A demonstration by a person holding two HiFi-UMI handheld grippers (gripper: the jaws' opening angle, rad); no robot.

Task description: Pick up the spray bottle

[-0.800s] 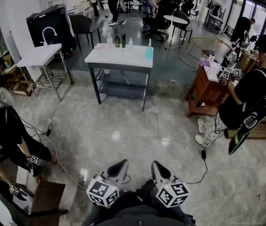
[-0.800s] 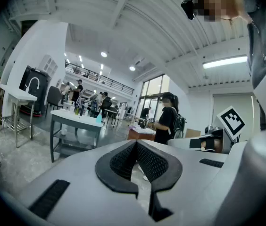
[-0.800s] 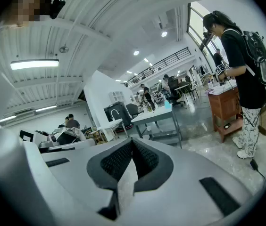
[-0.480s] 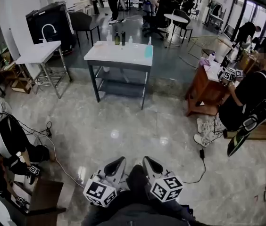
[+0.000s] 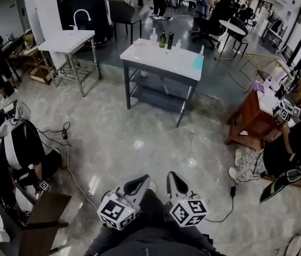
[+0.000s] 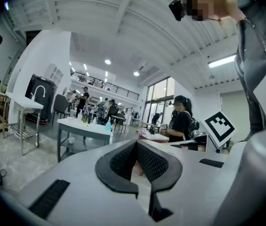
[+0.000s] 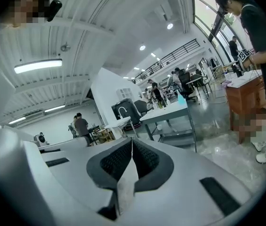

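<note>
A teal spray bottle (image 5: 197, 63) stands at the right end of a white-topped table (image 5: 156, 57) across the room, with a few darker and clear bottles (image 5: 166, 39) at the table's far edge. My left gripper (image 5: 141, 179) and right gripper (image 5: 170, 176) are held low and close together near my body, far from the table. Both are shut with nothing between the jaws. In the left gripper view the table (image 6: 78, 125) and teal bottle (image 6: 107, 125) show small beyond the closed left gripper (image 6: 136, 143). In the right gripper view the bottle (image 7: 180, 98) sits above the closed right gripper (image 7: 132, 141).
A second white table with a faucet (image 5: 68, 39) stands left of the target table, beside a black cabinet (image 5: 86, 7). A wooden desk (image 5: 254, 116) and a seated person (image 5: 300, 143) are at the right. A crouching person (image 5: 22, 151), floor cables (image 5: 65, 143) and a wooden stand (image 5: 46, 220) are at the left.
The head view has swung left and nearer: the table with the bottle now sits further right and larger. Both grippers stay shut, low and side by side.
</note>
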